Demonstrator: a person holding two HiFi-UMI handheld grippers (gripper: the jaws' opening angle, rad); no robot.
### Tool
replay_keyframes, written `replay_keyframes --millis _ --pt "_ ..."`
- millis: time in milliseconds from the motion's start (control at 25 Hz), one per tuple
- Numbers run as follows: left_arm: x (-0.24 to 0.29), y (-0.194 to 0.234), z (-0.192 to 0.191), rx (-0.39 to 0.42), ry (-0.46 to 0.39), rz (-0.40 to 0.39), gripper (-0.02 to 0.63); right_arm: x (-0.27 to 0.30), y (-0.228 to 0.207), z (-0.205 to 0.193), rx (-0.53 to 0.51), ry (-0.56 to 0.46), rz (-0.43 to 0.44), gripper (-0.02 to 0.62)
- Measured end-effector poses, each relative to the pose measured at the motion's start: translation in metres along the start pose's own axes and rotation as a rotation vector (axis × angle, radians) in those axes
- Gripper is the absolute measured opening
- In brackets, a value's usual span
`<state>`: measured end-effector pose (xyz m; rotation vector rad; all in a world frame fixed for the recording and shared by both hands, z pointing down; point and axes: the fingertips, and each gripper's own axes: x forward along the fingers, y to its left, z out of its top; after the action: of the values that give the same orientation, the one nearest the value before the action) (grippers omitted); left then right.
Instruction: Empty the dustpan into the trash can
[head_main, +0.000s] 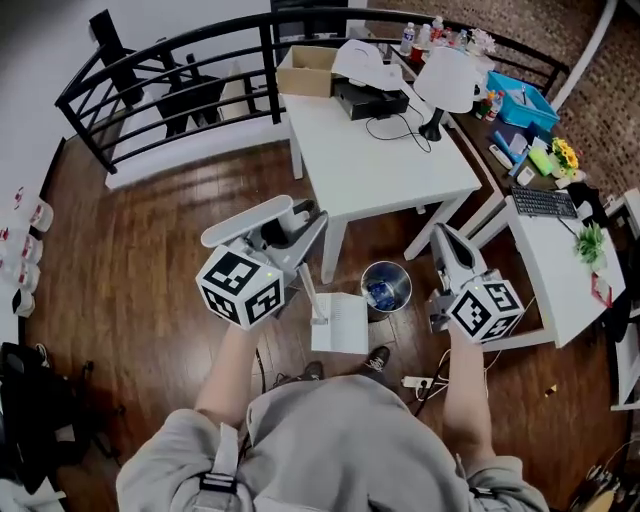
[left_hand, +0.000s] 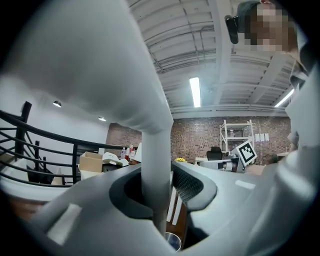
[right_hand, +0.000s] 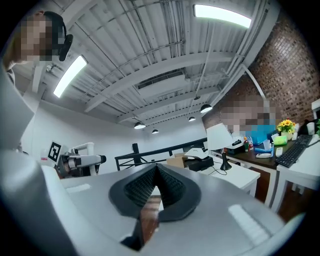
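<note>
The left gripper (head_main: 305, 215) has its fingers partly spread and clamped on the upright handle (left_hand: 155, 185) of the white plastic dustpan (head_main: 340, 322), which hangs low over the floor. I judge that pinch on a smooth pole to be the risk: the pan could swivel or slip as it tips. It would then spill beside the small round metal trash can (head_main: 386, 285), just beside it at 1 o'clock, whose mouth looks narrower than the pan. The right gripper (head_main: 447, 240), at the can's 3 o'clock, has fingers pressed together and empty.
</note>
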<state>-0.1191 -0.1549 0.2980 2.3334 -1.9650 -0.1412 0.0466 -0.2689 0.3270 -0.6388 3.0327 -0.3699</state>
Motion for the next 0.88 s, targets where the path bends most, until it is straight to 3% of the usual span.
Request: replay_keyframes --millis 240,520,880 --pt "-0.047 0.032 -0.069 -0.019 0.052 0.096 0.119 0.003 0.012 -0.015 0.008 0.029 0.009 -0.002" --pt "-0.068 0.084 -0.161 -0.036 0.111 0.208 0.142 0.015 0.015 -0.039 0.015 0.105 0.001 -0.002" --pt "-0.092 0.179 -0.215 -0.112 0.065 0.337 0.173 0.055 0.034 -0.076 0.0 0.245 0.031 -0.002"
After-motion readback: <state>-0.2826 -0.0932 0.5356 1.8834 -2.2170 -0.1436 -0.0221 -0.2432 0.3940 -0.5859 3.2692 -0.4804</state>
